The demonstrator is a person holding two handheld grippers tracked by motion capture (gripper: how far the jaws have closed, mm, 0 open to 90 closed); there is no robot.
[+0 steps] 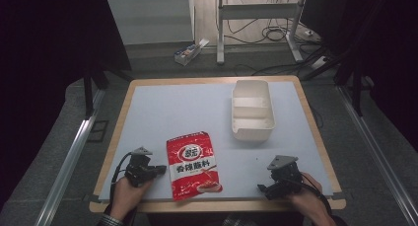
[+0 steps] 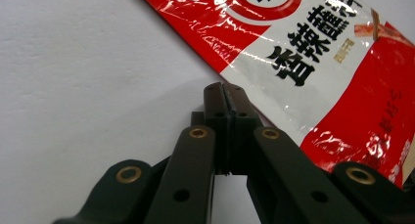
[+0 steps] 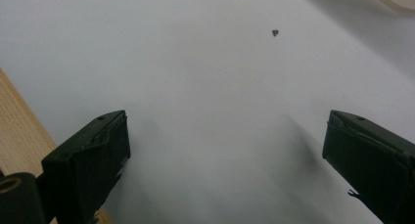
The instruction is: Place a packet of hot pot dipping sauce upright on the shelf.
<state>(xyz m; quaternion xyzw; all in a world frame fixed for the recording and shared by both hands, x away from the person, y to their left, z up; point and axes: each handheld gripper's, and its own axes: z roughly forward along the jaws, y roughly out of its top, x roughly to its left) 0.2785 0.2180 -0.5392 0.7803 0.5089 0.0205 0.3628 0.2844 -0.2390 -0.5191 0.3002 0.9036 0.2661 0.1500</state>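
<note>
On the pale tabletop (image 1: 197, 112) nothing looks begun: your left gripper (image 2: 223, 94), jaws pressed together, sits beside the red packet (image 1: 192, 165); your right gripper (image 3: 225, 160) jaws are spread; the white container (image 1: 252, 110) holds nothing.

The table (image 1: 162, 107) had a pale grey-white top framed by a light wood border. Near its front edge lay a glossy red packet (image 1: 192, 165) with a white panel carrying black characters and a red-and-white round emblem. Toward the far right corner sat a plain white tray (image 1: 252, 131). Both grippers, left (image 1: 158, 169) and right (image 1: 261, 188), were black; the left's linkage showed brass-coloured rivets.
</note>
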